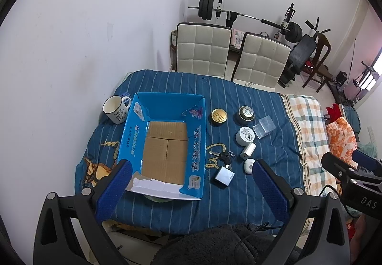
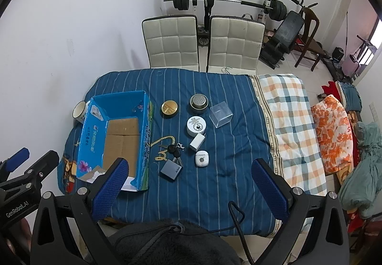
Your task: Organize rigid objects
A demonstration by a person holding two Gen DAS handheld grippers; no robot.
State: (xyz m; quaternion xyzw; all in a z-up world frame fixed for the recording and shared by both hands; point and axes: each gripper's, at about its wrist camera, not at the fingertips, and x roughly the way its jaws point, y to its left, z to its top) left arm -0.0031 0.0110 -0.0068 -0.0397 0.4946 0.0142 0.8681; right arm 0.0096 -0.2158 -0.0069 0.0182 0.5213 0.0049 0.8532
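Several small rigid objects, among them a brass tin (image 2: 169,109), keys (image 2: 173,150) and a grey charger (image 2: 170,171), lie mid-frame on the blue striped bed (image 2: 214,181), just right of an empty blue box (image 2: 114,140). Both the left claw (image 1: 191,189) and the right claw (image 2: 188,189) hover released near the lower edge.

Blue everywhere here: a navy quilt (image 2: 214,181) with thin pale stripes and a yellow scrawl, and beside it a blanket (image 2: 286,126) checked in orange, grey-blue and white. The open box (image 1: 198,145) shows bright blue walls with white lettering, a purple flower, and a plain brown cardboard floor. White mug (image 1: 117,109), black print. A gold-topped round tin (image 2: 169,108), a white round tin (image 2: 196,126), a white charger (image 2: 197,142), a grey-blue adapter (image 2: 170,170), black keys (image 2: 174,151). The pillow (image 2: 331,131) blazes orange and white. Both grippers wear dotted royal-blue finger pads (image 1: 114,191) on black frames.
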